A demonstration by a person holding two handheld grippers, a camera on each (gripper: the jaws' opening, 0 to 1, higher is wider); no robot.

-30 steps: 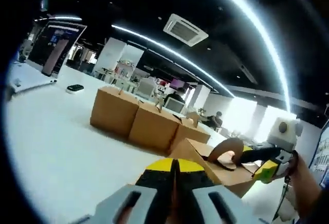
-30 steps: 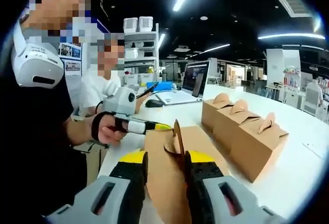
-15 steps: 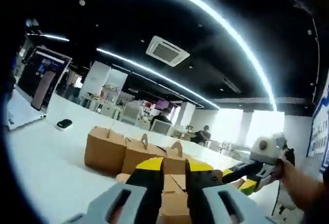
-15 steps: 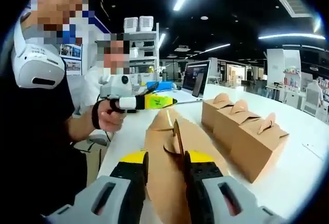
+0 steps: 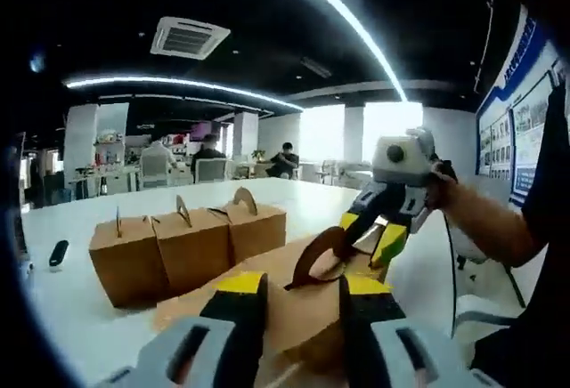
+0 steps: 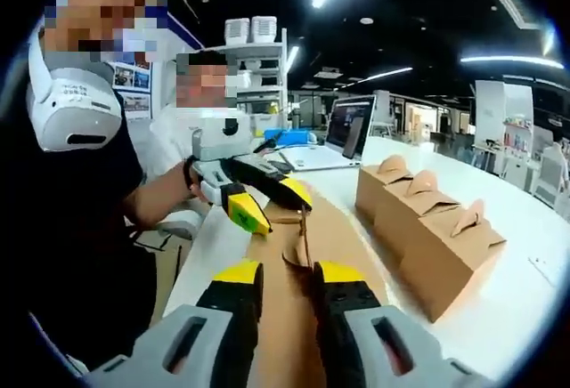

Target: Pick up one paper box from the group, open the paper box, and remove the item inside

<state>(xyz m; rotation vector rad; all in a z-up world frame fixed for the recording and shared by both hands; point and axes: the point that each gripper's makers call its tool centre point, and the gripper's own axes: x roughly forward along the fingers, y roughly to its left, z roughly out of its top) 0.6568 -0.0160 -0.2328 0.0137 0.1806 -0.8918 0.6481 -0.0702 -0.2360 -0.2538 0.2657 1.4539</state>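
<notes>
One brown paper box point(image 6: 343, 238) gripped by its handle in right claw point(image 6: 287, 270) — left claw point(image 5: 301, 283), shut a second ago, now spread astride it for opening.

1. Long ceiling light strips point(image 5: 356, 23) are supplying most of the illumination; fisheye distortion is bending them into arcs across the upper frame of the left gripper view.
2. Bright windows point(image 5: 356, 134) at centre right of the left gripper view are overexposing to near white.
3. The ceiling is reading dark in both views, while the white table point(image 6: 525, 299) is reflecting light evenly with only faint, soft shadows beside the boxes.
4. Straight lines are curving strongly toward the edges of both views.
5. The distant room background is appearing soft and low in detail; the near foreground is appearing slightly blurred at the bottom of each view.
</notes>
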